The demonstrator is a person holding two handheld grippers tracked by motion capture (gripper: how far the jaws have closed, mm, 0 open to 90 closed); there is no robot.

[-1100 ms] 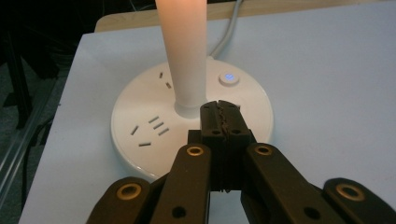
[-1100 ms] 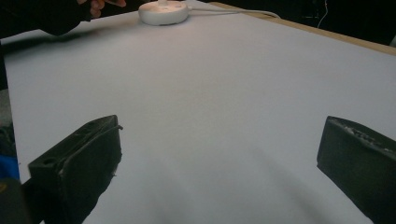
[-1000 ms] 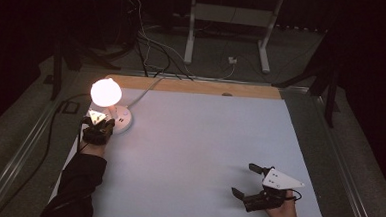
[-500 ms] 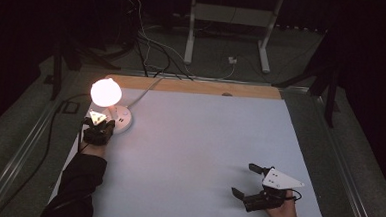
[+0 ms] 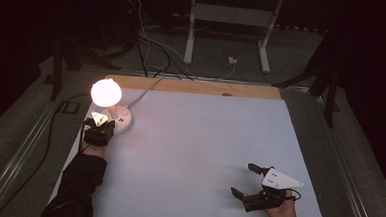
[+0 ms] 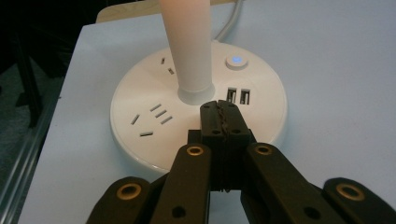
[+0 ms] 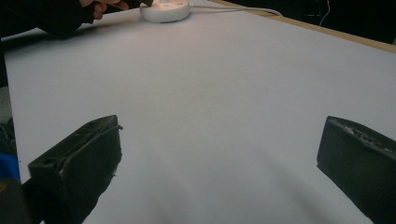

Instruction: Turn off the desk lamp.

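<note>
My left claw (image 6: 219,122) was shut tight, its two black jaws pressed flat together with nothing between them; the tips sat over the round white power base (image 6: 140,100) of the lamp, just in front of the white stem (image 6: 189,46). Whether the tips touched the base, I could not tell. On the base I saw two small ports (image 6: 237,96) right beside the tips, a round button with a blue light (image 6: 236,61) a bit farther off, and plug slots (image 6: 158,114) on the other side of the stem.

From the high view, the lamp stood near the far left corner of the white counter (image 5: 194,138); its glowing round shade (image 5: 105,92) was lit bright, and a white cord (image 5: 144,90) ran off from the base toward the back edge. My left claw (image 5: 100,129) was just in front of the base.

My right claw (image 5: 250,180) was well apart from the lamp — down at the near right of the counter; its jaws stood wide and held nothing, with bare counter between them.
</note>
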